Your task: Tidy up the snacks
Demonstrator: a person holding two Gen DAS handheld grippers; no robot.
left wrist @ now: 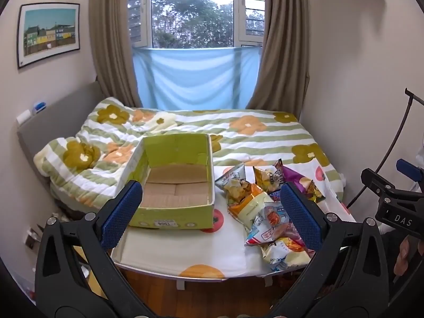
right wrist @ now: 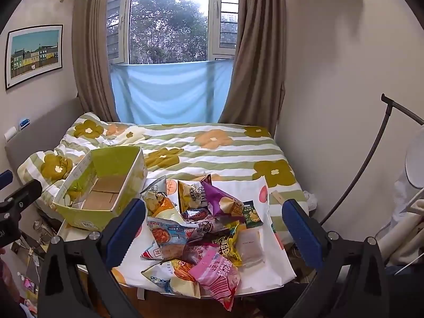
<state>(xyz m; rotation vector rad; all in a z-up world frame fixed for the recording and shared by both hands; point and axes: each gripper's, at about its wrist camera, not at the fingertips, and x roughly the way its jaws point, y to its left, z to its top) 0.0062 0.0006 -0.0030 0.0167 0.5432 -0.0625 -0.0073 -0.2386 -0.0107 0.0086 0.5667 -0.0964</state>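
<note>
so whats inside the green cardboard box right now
Nothing that shows: the green cardboard box holds only its bare brown bottom flaps. Its near wall hides a strip of the floor in both views. The snack packets all lie outside, piled to its right.

Small bedroom, daylight from a window [left wrist: 193,13] at the far wall.

Brown curtains [left wrist: 111,39] hang on both sides of the window, and a pale blue cloth [left wrist: 194,79] stretches across just below its sill. Trees show through the glass. Under the window lies a bed [left wrist: 265,135] with a green-striped flowered cover. Left of the window, a framed picture [left wrist: 49,34] of coloured houses hangs on the beige wall [left wrist: 357,66]. Wooden floor [left wrist: 206,294] shows at the bed's near end.
</note>
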